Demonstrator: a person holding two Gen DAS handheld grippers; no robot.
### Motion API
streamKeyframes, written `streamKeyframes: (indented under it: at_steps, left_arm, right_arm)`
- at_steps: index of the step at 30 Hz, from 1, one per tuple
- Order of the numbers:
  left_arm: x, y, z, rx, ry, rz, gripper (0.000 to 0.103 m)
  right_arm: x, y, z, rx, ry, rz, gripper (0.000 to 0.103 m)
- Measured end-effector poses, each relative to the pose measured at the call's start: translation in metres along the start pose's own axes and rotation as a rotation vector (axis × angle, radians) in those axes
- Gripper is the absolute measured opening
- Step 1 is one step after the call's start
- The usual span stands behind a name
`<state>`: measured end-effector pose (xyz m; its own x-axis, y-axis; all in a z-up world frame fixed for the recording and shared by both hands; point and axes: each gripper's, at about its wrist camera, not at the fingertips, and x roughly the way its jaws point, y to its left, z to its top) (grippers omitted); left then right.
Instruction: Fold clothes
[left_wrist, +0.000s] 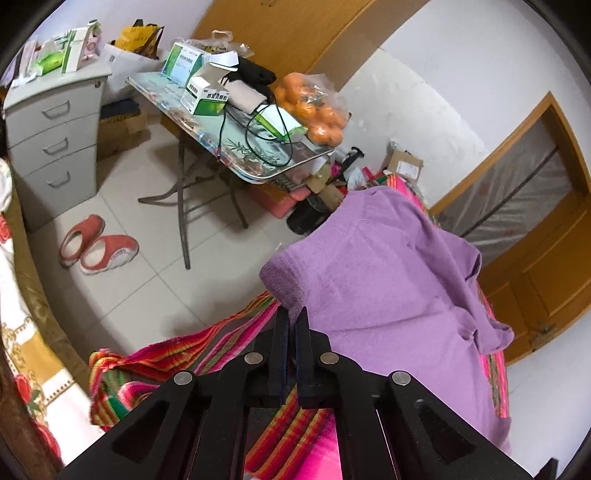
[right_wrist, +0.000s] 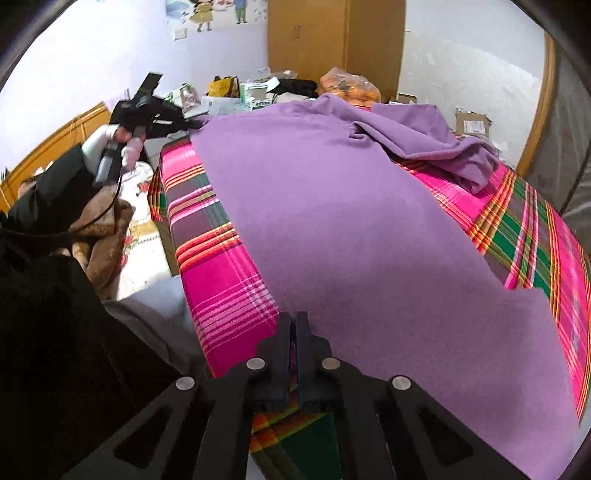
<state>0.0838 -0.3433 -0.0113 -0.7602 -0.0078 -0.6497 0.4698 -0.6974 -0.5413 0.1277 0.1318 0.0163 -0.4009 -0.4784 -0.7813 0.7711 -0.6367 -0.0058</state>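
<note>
Both tools look set at the near edge of the sweater, so the step in hand seems to be taking hold before a fold.

The right hand-held gripper has its fingers pressed together at the near hem of the sweater; whether cloth is caught between them I cannot tell. The left hand-held gripper also has its fingers pressed together, pinching the ribbed cuff of a sleeve.

The next move probably calls for carrying that sleeve across the body panel, keeping it taut so it lands flat.

The sweater is purple, soft and fleecy, lying spread over a bright plaid sheet on the bed. Its body is mostly smooth. At the far right the other sleeve is bunched in folds and will need straightening.

Beyond the bed, to the far left, stands a cluttered desk.
</note>
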Motion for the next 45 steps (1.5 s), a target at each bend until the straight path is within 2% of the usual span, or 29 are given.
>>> streamKeyframes:
  at_steps: [3,5,8,12,18,22,23,27,32,33,34,36,45]
  left_arm:
    - [-0.011,0.006,0.002,-0.007,-0.031,0.043,0.003]
    - [-0.02,0.011,0.004,-0.027,-0.061,0.077,0.002]
    - [-0.027,0.004,0.002,-0.021,-0.084,0.072,0.002]
    - [-0.021,-0.036,-0.009,0.072,-0.055,-0.003,0.002]
    - [0.008,-0.118,-0.05,0.269,0.077,-0.155,0.003]
    - [0.026,-0.161,-0.081,0.373,0.165,-0.22,0.003]
    - [0.029,-0.171,-0.089,0.397,0.186,-0.233,0.003]
    - [0.035,-0.194,-0.113,0.46,0.243,-0.264,0.004]
    - [0.038,-0.204,-0.129,0.493,0.276,-0.266,0.004]
    - [0.039,-0.206,-0.132,0.497,0.281,-0.264,0.004]
    - [0.04,-0.207,-0.134,0.502,0.285,-0.263,0.004]
    - [0.039,-0.21,-0.138,0.513,0.293,-0.261,0.004]
    - [0.036,-0.235,-0.158,0.621,0.331,-0.311,0.004]
  right_arm:
    - [-0.012,-0.006,-0.003,0.041,-0.034,-0.015,0.003]
    - [-0.028,-0.024,-0.012,0.144,-0.087,-0.061,0.004]
    - [-0.052,-0.053,-0.025,0.299,-0.168,-0.13,0.011]
    - [-0.088,-0.102,-0.062,0.607,-0.27,-0.283,0.028]
    - [-0.14,-0.153,-0.148,1.069,-0.342,-0.554,0.038]
    - [-0.157,-0.168,-0.204,1.309,-0.384,-0.584,0.042]
    - [-0.158,-0.171,-0.216,1.355,-0.396,-0.566,0.042]
    - [-0.151,-0.19,-0.242,1.479,-0.466,-0.44,0.046]
    - [-0.14,-0.216,-0.265,1.599,-0.558,-0.302,0.046]
    - [-0.14,-0.22,-0.267,1.607,-0.571,-0.293,0.043]
    - [-0.141,-0.223,-0.267,1.605,-0.582,-0.294,0.027]
    - [-0.146,-0.224,-0.268,1.597,-0.579,-0.323,0.003]
    - [-0.19,-0.185,-0.273,1.567,-0.642,-0.426,0.003]
